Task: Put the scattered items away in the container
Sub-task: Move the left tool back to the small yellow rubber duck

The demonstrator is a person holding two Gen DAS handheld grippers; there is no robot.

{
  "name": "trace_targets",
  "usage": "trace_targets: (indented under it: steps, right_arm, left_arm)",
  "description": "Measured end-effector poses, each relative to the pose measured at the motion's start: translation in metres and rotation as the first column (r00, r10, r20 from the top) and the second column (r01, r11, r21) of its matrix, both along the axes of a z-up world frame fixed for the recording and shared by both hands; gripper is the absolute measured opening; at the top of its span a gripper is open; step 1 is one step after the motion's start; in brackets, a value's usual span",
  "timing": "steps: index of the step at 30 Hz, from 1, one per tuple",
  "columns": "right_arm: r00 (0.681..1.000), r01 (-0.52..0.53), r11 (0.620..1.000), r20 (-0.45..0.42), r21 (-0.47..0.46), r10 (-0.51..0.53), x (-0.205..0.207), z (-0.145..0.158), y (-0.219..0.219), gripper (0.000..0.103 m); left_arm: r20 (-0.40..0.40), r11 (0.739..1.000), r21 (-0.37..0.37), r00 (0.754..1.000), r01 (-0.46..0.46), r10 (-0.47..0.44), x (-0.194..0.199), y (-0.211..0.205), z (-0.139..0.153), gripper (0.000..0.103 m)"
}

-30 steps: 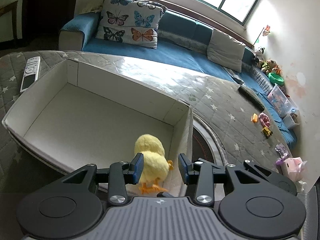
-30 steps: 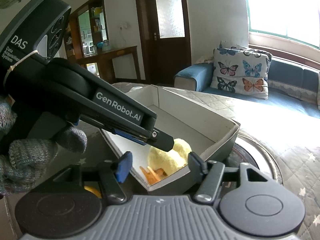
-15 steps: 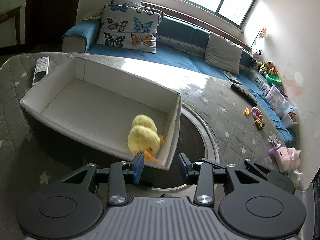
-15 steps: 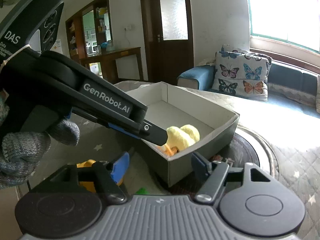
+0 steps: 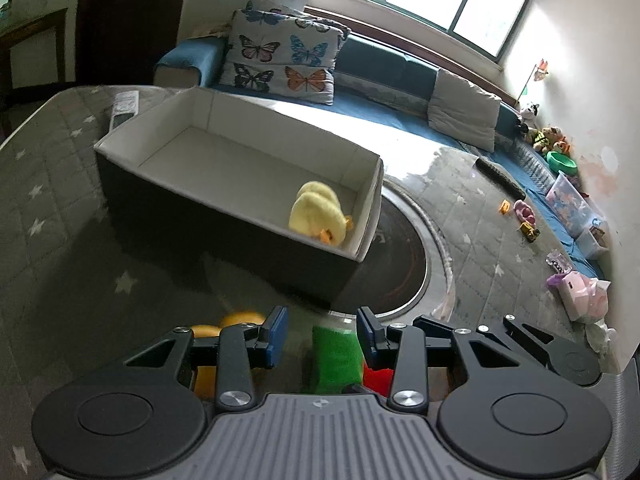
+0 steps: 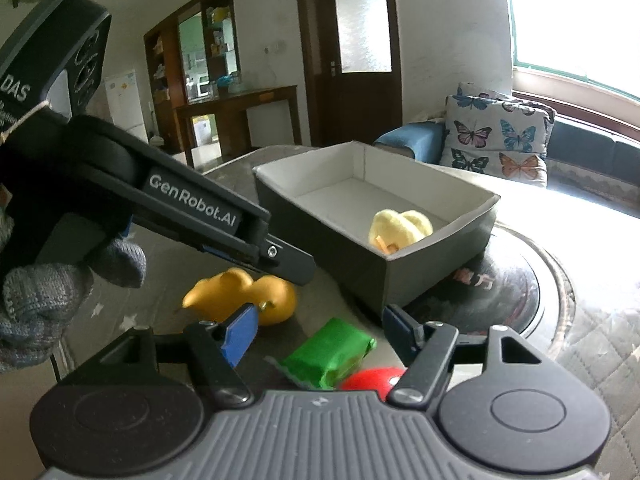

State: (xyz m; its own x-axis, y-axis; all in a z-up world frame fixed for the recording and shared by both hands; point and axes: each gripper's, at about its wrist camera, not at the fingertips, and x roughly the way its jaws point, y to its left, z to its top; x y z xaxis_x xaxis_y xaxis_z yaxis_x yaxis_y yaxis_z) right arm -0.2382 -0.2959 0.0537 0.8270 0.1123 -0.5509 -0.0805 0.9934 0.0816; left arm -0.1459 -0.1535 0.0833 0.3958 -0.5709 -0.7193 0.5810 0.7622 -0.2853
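Observation:
A grey box with a white inside [image 5: 224,120] [image 6: 440,236] stands on the table. A yellow plush duck [image 5: 318,218] [image 6: 400,228] lies in its near right corner. On the table before the box lie a yellow-orange toy [image 6: 244,296] [image 5: 236,320], a green packet [image 6: 332,352] [image 5: 336,356] and a red item [image 6: 372,380] [image 5: 378,378]. My left gripper [image 5: 322,334] is open and empty above the green packet. My right gripper [image 6: 320,332] is open and empty over the same packet. The left gripper's body [image 6: 192,208] shows at the left of the right wrist view.
A grey quilted cover with stars [image 5: 52,200] covers the table, with a dark round hob [image 5: 400,264] under the box's right end. A remote [image 5: 124,106] lies behind the box. A blue sofa with butterfly cushions [image 5: 284,60] stands beyond. Small toys [image 5: 524,216] lie at the right.
Both grippers have pulled back and up from the box. The duck, let go, now lies inside the box. The yellow toy, green packet and red item have come into view below.

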Motion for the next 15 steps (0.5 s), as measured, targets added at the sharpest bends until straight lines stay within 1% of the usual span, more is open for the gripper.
trace_targets:
  steps: [3, 7, 15]
  right_arm:
    - [1.0, -0.008, 1.0, -0.004, -0.019, 0.008, -0.008, -0.005, 0.006, 0.071]
    - [1.0, 0.011, 0.999, -0.007, -0.033, -0.011, -0.023, -0.008, 0.004, 0.071]
    - [0.993, 0.116, 0.993, -0.016, -0.035, -0.117, -0.051, -0.012, -0.022, 0.071]
  left_arm:
    - [-0.017, 1.0, -0.004, 1.0, 0.004, -0.004, -0.007, 0.002, -0.005, 0.041]
    - [-0.04, 1.0, -0.011, 0.999, 0.019, -0.019, -0.017, 0.001, -0.012, 0.041]
    - [-0.071, 0.995, -0.036, 0.993, 0.091, -0.093, -0.037, -0.025, -0.019, 0.041]
